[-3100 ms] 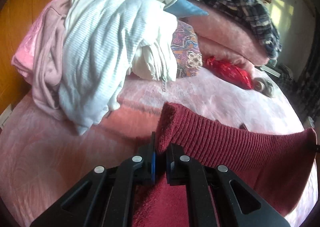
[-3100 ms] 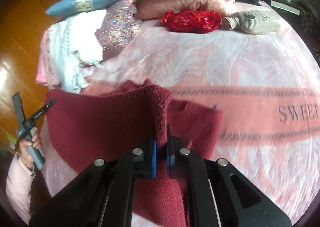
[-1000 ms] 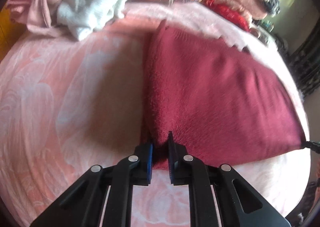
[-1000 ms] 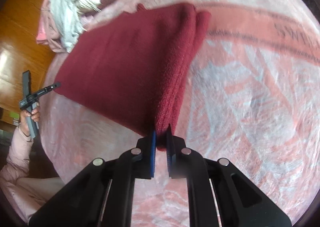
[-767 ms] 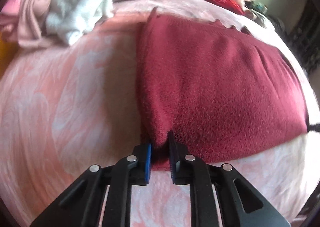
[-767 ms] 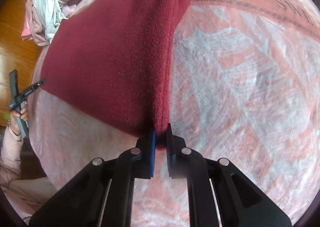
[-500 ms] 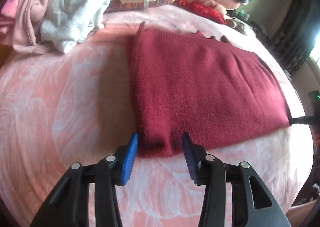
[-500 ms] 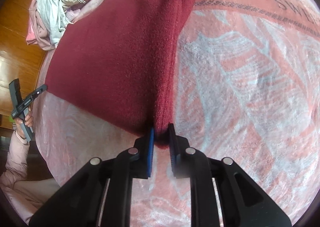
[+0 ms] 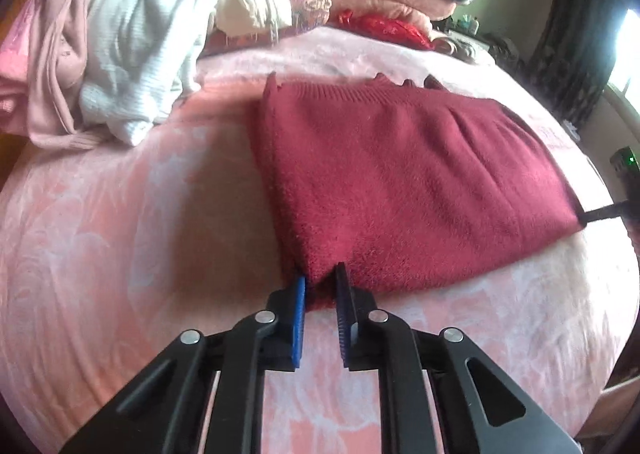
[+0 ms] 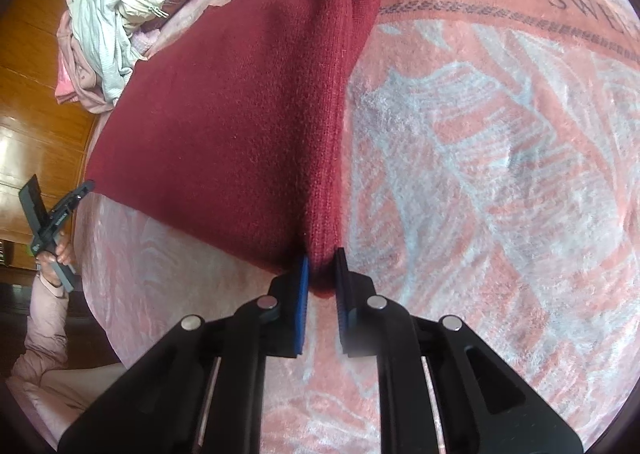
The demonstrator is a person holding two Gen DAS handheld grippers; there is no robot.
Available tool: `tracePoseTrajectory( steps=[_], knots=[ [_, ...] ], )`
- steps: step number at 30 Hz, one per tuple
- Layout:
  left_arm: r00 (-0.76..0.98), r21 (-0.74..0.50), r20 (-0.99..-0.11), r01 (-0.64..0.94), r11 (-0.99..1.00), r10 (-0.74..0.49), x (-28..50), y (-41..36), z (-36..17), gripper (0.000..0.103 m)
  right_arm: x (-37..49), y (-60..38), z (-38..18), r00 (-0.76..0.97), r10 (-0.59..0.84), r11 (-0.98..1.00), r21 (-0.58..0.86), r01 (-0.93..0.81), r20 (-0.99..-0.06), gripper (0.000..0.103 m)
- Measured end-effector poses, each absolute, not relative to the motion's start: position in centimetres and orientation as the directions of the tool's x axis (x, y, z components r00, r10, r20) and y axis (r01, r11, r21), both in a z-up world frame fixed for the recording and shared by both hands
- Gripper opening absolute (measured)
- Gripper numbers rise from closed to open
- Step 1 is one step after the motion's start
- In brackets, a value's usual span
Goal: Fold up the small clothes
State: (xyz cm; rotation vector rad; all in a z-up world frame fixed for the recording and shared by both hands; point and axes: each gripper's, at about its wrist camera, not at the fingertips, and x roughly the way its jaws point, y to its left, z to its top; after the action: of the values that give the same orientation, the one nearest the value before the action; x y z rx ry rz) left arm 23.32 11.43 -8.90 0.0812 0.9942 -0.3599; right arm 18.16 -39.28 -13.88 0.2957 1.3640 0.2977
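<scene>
- A pile of pale clothes (image 9: 132, 34) is seen at the far left of the bed (image 9: 120, 214), well apart from the work.
- The left gripper (image 9: 320, 286) is placed at the near left corner of the red knit sweater (image 9: 400, 182); its jaws are narrowly parted with a bunch of the corner's fabric between them, and whether that fabric is pinched or merely straddled cannot be told for certain, though a grasp appears likely.
- The sweater is laid flat on the bed, folded once, directly ahead of the jaws; its long axis is run left to right in the left wrist view, with the ribbed hem at the far edge.
- The right gripper (image 10: 321, 268) is set at the opposite near corner, where the thick ribbed fold (image 10: 332, 114) is run straight away from its jaws; the jaws are closed down onto that corner.
- Each near corner is thus covered by its own gripper, so neither is judged nearer; the next fold is judged to turn on carrying the near edge forward, or one end across the long axis.
</scene>
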Motion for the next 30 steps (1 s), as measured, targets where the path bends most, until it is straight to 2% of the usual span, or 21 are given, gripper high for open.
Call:
tracePoseTrajectory(
  steps=[4,8,9,12,16,19,20,22,27,30],
  knots=[
    [0.402,-0.085,-0.889,0.33,0.94,-0.221,24.1,11.7,-12.5,0.014,18.4,-38.5,-14.9,0.161,0.338,0.941,0.336,-0.041,-0.927,0.01],
    [0.412,-0.078,-0.884,0.336,0.939,-0.221,24.2,11.5,-12.6,0.017,18.5,-38.6,-15.1,0.16,0.334,0.942,0.332,-0.038,-0.929,0.011],
    [0.41,-0.082,-0.884,0.339,0.937,-0.226,24.2,11.5,-12.3,0.024,18.5,-38.6,-15.0,0.16,0.333,0.943,0.33,-0.041,-0.929,0.012],
    [0.415,-0.078,-0.886,0.308,0.948,-0.208,24.2,12.0,-11.5,0.057,18.8,-38.7,-14.4,0.16,0.354,0.935,0.355,-0.022,-0.921,0.016],
    [0.455,-0.11,-0.867,0.219,0.969,-0.202,25.2,12.6,-9.8,0.057,19.7,-39.1,-11.0,0.228,0.339,0.938,0.346,-0.012,-0.913,0.017],
    [0.489,-0.154,-0.842,0.185,0.971,-0.227,26.3,11.3,-7.5,0.059,21.5,-39.2,-8.3,0.276,0.277,0.956,0.293,0.016,-0.92,0.027],
    [0.486,-0.143,-0.847,0.178,0.974,-0.213,27.0,10.0,-6.9,0.061,22.1,-39.3,-7.9,0.283,0.269,0.958,0.287,0.024,-0.921,0.03],
    [0.496,-0.151,-0.839,0.183,0.972,-0.223,27.9,7.7,-6.1,0.073,23.7,-39.1,-7.7,0.285,0.261,0.958,0.284,0.042,-0.922,0.03],
    [0.463,-0.145,-0.86,0.182,0.973,-0.215,30.7,3.2,-7.4,0.076,26.4,-38.7,-10.0,0.226,0.25,0.959,0.273,0.075,-0.941,0.03],
    [0.428,-0.134,-0.884,0.155,0.979,-0.189,32.1,2.0,-9.4,0.088,27.4,-38.8,-11.7,0.195,0.262,0.955,0.282,0.087,-0.945,0.03]
  ],
)
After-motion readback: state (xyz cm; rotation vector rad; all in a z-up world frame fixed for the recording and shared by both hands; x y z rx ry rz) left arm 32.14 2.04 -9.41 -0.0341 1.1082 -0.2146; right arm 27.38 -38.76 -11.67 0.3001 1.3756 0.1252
